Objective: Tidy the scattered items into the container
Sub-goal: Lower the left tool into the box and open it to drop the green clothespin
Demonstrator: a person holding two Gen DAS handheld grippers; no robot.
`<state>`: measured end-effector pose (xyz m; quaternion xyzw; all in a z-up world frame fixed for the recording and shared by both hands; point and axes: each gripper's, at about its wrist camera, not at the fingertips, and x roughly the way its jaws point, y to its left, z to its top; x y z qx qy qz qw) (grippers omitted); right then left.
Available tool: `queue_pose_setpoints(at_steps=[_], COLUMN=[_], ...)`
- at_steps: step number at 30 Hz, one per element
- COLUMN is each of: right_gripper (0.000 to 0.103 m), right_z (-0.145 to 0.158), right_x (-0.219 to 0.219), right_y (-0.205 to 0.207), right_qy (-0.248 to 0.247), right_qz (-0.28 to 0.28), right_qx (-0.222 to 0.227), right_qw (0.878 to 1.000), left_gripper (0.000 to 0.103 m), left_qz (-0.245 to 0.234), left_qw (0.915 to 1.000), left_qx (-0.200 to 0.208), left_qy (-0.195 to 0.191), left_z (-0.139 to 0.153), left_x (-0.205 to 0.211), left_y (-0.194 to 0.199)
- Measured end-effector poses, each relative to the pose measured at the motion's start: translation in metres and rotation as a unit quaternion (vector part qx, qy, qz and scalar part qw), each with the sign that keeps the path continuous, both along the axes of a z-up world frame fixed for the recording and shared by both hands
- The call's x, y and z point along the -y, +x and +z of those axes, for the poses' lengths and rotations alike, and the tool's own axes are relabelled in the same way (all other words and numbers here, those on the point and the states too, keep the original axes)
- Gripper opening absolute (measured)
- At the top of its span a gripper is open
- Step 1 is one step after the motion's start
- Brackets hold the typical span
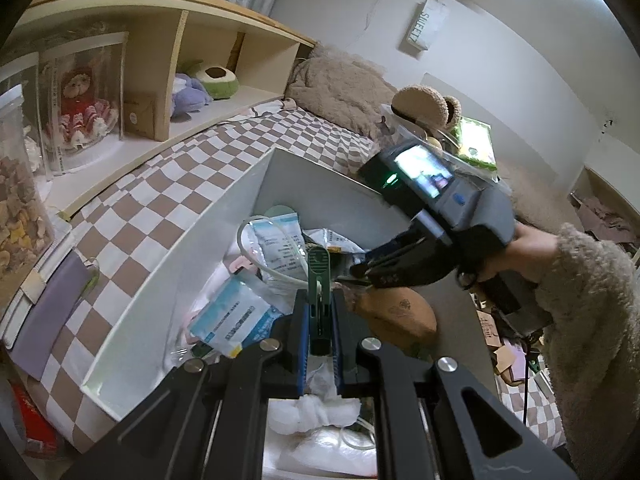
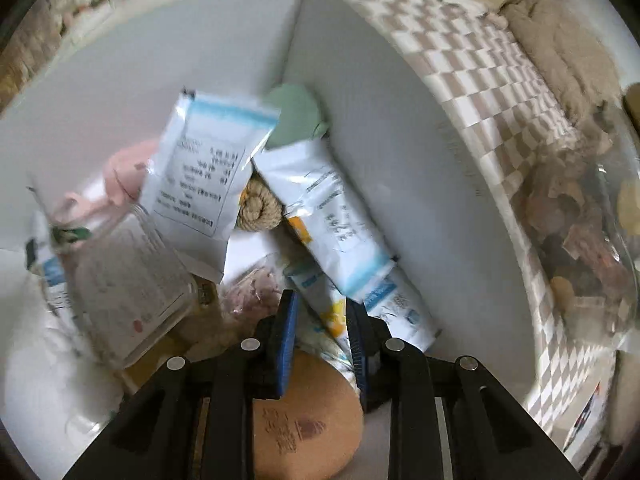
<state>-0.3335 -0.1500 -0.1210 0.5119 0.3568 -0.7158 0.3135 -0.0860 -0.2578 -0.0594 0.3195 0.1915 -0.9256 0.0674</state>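
Left gripper (image 1: 320,320) clamps a green clip (image 1: 319,276) over the white bin (image 1: 224,216); you next open it, while your right gripper (image 2: 322,320) gapes empty.

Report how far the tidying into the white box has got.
Mostly done: packets, a brown pouch and more already lie in the white box. In hand: the left hand-held gripper clamps a green clip over the box. The right hand-held gripper is open inside. Left: drop the clip.

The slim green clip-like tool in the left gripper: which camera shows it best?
Left wrist view. The slim green clip-like tool stands upright and sharp, pinched between the left gripper's blue pads, above the white container. I cannot find it in the blurred right wrist view.
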Motion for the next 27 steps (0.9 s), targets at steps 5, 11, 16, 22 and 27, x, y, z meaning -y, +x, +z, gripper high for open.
queue_pose_setpoints(at_steps=[5,11,16,22,27], right_gripper=[0.025,0.025,0.025,0.025,0.025], right_z=[0.040,0.063,0.070,0.075,0.077], right_x=[-0.029,-0.064,-0.083,-0.096,-0.102], right_y=[0.010,0.021,0.030,0.042,0.048], right_qy=[-0.061,-0.125,-0.157,-0.182,-0.191], right_qz=[-0.026,-0.039,-0.044,-0.048,-0.049], right_qx=[-0.038,-0.056,-0.056,-0.057,-0.059], right_qw=[0.997,0.990,0.985,0.981,0.979], left_gripper=[0.010,0.010,0.010,0.010,0.011], left_qz=[-0.016,-0.041,-0.050,-0.055,-0.044], left_qw=[0.9998,0.9988,0.9968,0.9943,0.9938], left_qx=[0.004,0.017,0.040,0.071,0.085], left_qy=[0.008,0.020,0.047,0.057,0.057], left_z=[0.003,0.007,0.008,0.002,-0.002], left_x=[-0.007,-0.014,-0.014,-0.017,-0.015], left_y=[-0.013,-0.039,-0.071,-0.102,-0.122])
